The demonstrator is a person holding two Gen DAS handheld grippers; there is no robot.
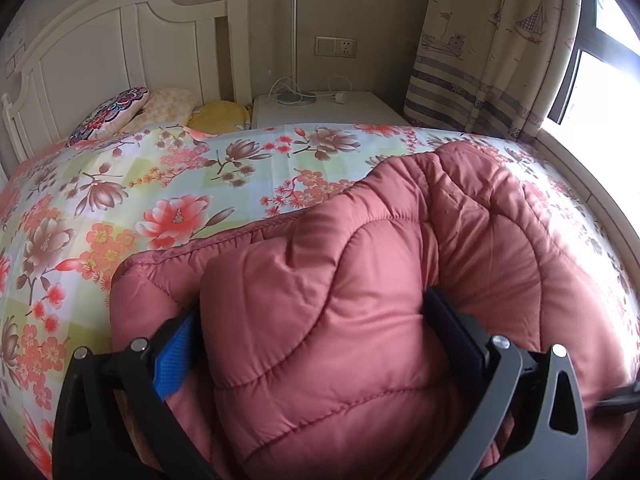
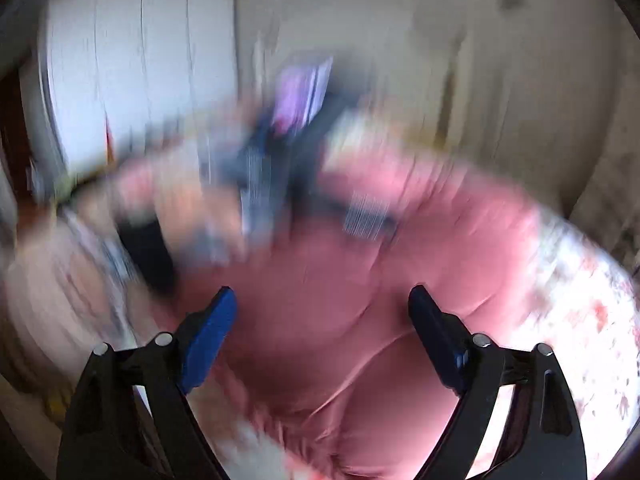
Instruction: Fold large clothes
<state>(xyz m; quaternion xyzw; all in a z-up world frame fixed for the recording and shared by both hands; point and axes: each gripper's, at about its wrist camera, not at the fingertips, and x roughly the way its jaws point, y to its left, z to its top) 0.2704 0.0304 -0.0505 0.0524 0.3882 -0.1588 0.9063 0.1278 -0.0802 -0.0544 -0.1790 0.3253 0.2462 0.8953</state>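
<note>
A pink quilted padded jacket [image 1: 360, 264] lies on the floral bed sheet [image 1: 120, 200], partly folded over itself. My left gripper [image 1: 312, 328] has its fingers wide apart around a thick fold of the jacket, which fills the gap between the pads. The right wrist view is heavily blurred by motion. My right gripper [image 2: 322, 320] is open just above the pink jacket [image 2: 400, 248], holding nothing. A dark blurred shape with a hand beside it, likely the other gripper [image 2: 280, 168], is beyond it.
A white headboard [image 1: 120, 40] and pillows [image 1: 116, 114] stand at the bed's far end. A white nightstand [image 1: 328, 110] with a lamp base and cable is behind the bed. A patterned curtain [image 1: 492, 40] and bright window are at the right.
</note>
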